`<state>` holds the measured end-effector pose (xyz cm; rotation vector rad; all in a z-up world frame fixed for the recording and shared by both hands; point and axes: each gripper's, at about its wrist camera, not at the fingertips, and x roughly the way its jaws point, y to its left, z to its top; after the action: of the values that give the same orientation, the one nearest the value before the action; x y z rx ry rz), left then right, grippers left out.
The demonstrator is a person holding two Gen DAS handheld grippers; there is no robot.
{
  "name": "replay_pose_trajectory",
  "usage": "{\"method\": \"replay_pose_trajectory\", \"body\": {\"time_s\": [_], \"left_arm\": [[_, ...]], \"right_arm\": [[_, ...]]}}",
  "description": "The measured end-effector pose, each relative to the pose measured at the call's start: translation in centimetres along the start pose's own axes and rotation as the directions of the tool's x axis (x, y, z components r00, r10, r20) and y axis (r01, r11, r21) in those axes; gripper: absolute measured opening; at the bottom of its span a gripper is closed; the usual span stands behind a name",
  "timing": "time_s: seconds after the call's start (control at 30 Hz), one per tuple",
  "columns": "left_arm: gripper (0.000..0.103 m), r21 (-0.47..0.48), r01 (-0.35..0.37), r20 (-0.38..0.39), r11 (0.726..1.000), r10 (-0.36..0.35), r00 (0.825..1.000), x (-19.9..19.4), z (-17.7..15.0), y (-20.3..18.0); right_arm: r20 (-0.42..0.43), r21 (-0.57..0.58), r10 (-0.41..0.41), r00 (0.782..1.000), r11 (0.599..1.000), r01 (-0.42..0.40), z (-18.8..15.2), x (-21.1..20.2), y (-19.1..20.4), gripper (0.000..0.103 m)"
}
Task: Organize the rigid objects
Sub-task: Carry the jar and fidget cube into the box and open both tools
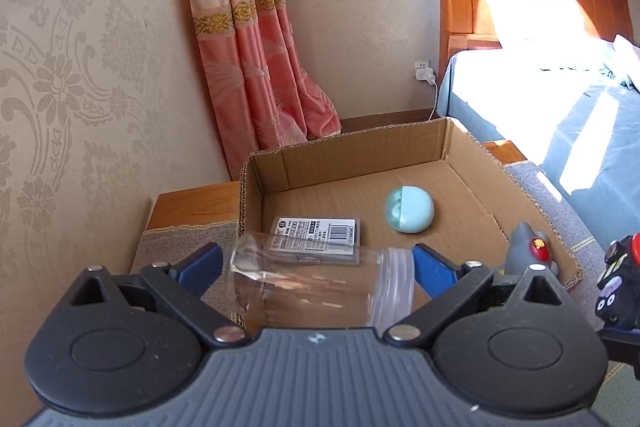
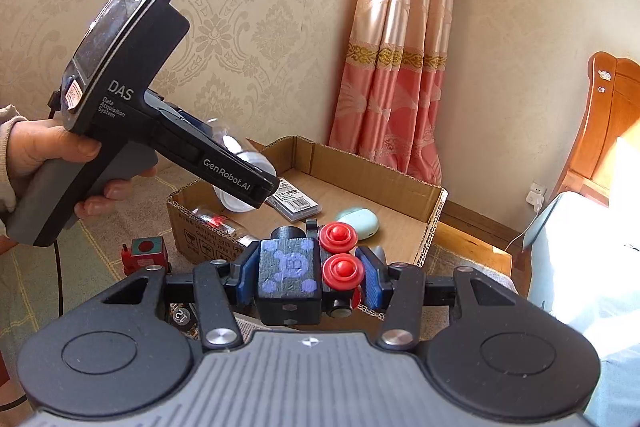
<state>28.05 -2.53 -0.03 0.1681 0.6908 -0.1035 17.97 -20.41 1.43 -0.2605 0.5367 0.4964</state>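
Note:
My left gripper (image 1: 316,261) is shut on a clear plastic jar (image 1: 320,287), which lies crosswise between its blue pads just over the near wall of the cardboard box (image 1: 360,147). In the right wrist view a hand (image 2: 48,151) holds that left gripper (image 2: 256,187) above the cardboard box (image 2: 372,171). My right gripper (image 2: 308,277) is shut on a black toy block (image 2: 288,267) with purple marks and red round knobs. The same black toy block (image 1: 618,279) shows at the right edge of the left wrist view. Inside the box lie a flat barcoded card pack (image 1: 316,231) and a mint-green round case (image 1: 409,213).
A grey toy figure (image 1: 528,251) with a red sticker stands at the box's right rim. A small red toy block (image 2: 144,253) and a clear bottle (image 2: 224,223) with a red label lie by the box's near-left wall. A bed (image 1: 560,115) is on the right, a curtain (image 1: 260,67) behind.

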Motion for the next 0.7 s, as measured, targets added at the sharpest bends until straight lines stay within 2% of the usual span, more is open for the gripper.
{"method": "replay_pose_trajectory", "body": {"time_s": [0.17, 0.37, 0.53, 0.7], "left_arm": [[0.101, -0.035, 0.015, -0.018, 0.999, -0.016, 1.0, -1.2, -1.9, 1.0], [0.101, -0.056, 0.03, -0.01, 0.998, -0.03, 0.999, -5.1, -5.0, 1.6], [0.102, -0.085, -0.002, 0.024, 0.996, 0.004, 1.0, -8.3, -7.6, 2.1], [0.102, -0.095, -0.02, 0.016, 0.995, 0.021, 1.0, -9.1, -9.2, 3.0]], "right_arm": [[-0.014, -0.003, -0.003, 1.0, 1.0, 0.003, 1.1, 1.6, -0.1, 0.055], [-0.039, 0.012, -0.017, 0.999, 1.0, 0.018, 2.7, 4.0, -0.6, 0.055], [-0.071, 0.025, -0.044, 0.996, 0.999, 0.046, 4.3, 6.8, -1.3, 0.055], [-0.098, 0.048, -0.084, 0.992, 0.995, 0.09, 5.7, 9.7, -2.3, 0.055]]}}
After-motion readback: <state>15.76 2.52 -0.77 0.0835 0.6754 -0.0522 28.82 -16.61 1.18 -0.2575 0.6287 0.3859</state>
